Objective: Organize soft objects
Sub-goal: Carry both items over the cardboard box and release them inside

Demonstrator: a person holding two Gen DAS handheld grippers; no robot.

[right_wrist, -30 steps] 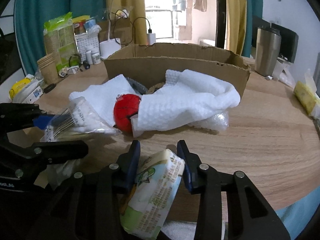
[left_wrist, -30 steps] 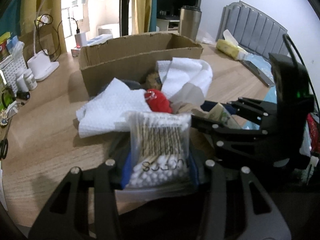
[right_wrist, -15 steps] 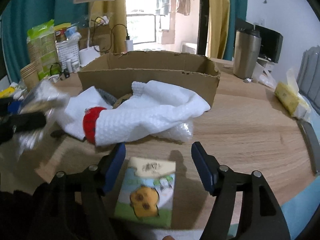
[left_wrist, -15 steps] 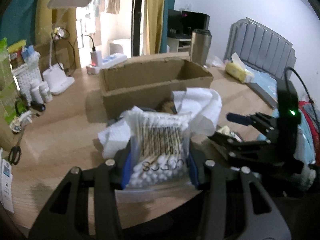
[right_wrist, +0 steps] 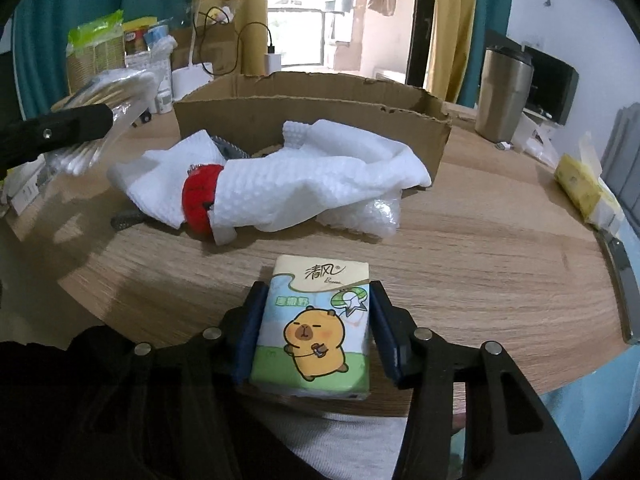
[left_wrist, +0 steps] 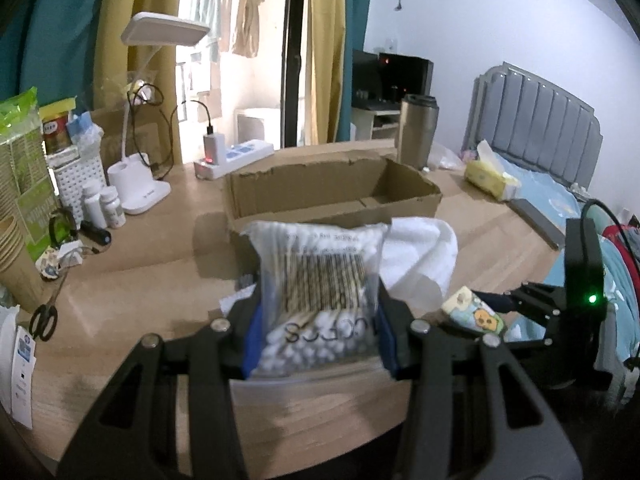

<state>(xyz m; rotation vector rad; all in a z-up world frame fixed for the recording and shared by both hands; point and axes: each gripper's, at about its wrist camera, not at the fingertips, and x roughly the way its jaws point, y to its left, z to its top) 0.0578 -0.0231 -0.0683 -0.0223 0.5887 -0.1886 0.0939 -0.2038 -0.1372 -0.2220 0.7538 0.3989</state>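
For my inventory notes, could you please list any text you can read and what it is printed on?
"清风": top of the tissue pack, held in the right gripper.
Cotton swab bag in the left gripper: print upside down and blurred, unreadable.
Paper slip: too small to read.

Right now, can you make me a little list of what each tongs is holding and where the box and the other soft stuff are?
left tongs: shut on the bag of cotton swabs, lifted above the table
right tongs: shut on the tissue pack with a capybara picture
cardboard box: open on the wooden table, behind the pile
white cloths: heaped in front of the box
red plush ball: tucked between the cloths
bubble wrap: under the cloths' right edge
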